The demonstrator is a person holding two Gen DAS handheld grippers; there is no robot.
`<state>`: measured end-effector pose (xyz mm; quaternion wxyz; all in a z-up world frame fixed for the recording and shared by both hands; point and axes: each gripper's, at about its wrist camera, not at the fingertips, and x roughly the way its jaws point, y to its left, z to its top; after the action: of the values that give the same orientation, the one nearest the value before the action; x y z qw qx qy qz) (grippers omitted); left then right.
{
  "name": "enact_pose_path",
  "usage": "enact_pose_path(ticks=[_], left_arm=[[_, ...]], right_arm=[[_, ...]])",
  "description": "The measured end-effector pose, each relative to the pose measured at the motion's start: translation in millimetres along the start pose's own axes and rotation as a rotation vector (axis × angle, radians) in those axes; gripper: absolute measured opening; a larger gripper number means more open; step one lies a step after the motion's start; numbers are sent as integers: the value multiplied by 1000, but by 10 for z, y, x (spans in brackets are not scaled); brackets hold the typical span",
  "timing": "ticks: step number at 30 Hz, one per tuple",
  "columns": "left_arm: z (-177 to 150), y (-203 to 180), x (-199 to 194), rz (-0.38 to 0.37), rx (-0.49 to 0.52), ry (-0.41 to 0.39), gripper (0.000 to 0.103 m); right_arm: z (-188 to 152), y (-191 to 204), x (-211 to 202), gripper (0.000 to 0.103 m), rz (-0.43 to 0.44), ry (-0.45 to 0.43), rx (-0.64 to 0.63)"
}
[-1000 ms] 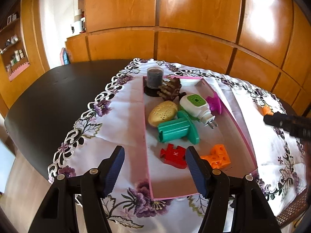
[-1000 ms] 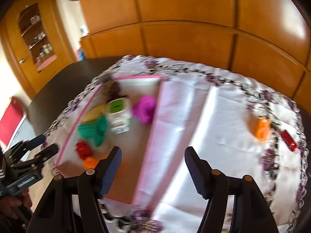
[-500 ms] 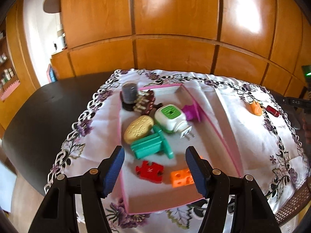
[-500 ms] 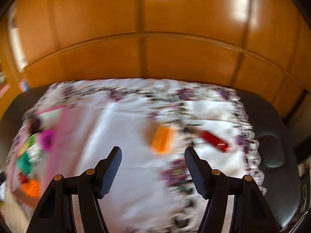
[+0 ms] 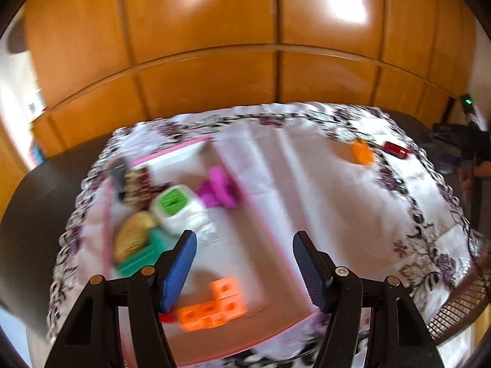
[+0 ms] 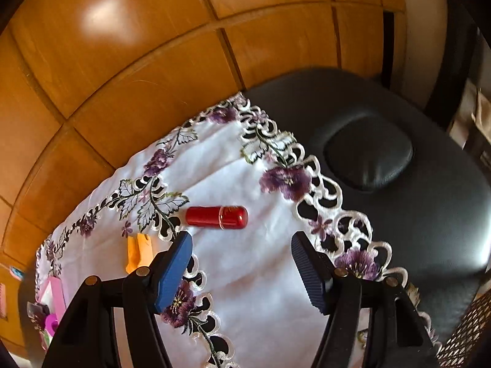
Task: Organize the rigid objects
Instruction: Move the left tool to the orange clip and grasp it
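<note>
A pink-rimmed cardboard box (image 5: 270,233) holds an orange cube block (image 5: 214,306), a green and white plug-in device (image 5: 176,211), a magenta piece (image 5: 218,187), a gold oval (image 5: 132,236), a teal piece (image 5: 141,260) and more. My left gripper (image 5: 242,271) is open and empty above the box's near end. My right gripper (image 6: 241,273) is open and empty, just short of a red cylinder (image 6: 216,217) lying on the tablecloth (image 6: 245,263). An orange piece (image 6: 139,253) lies left of it. Both also show far right in the left wrist view: red cylinder (image 5: 396,149), orange piece (image 5: 362,152).
The embroidered white cloth (image 5: 337,202) covers a dark padded table (image 6: 383,153). Wooden wall panels (image 5: 245,46) stand behind. The cloth's lace edge runs close to the red cylinder on the right. A woven mat edge (image 5: 457,306) lies at the near right.
The right gripper swung right from the box across the cloth and now faces the red cylinder close up. The left gripper's view turned right and moved closer to the box.
</note>
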<state>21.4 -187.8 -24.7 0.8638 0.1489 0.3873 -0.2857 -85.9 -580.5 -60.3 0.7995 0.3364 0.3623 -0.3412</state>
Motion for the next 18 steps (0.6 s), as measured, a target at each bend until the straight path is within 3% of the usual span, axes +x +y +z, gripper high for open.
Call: enact_pose_path(ticks=[8, 18], left_arm=[[453, -646, 393, -155, 68, 52, 66], [940, -1352, 1069, -259, 117, 101, 66]], right_arm=[[-19, -72, -32, 68, 35, 2, 45], [5, -120, 10, 68, 96, 32, 91]])
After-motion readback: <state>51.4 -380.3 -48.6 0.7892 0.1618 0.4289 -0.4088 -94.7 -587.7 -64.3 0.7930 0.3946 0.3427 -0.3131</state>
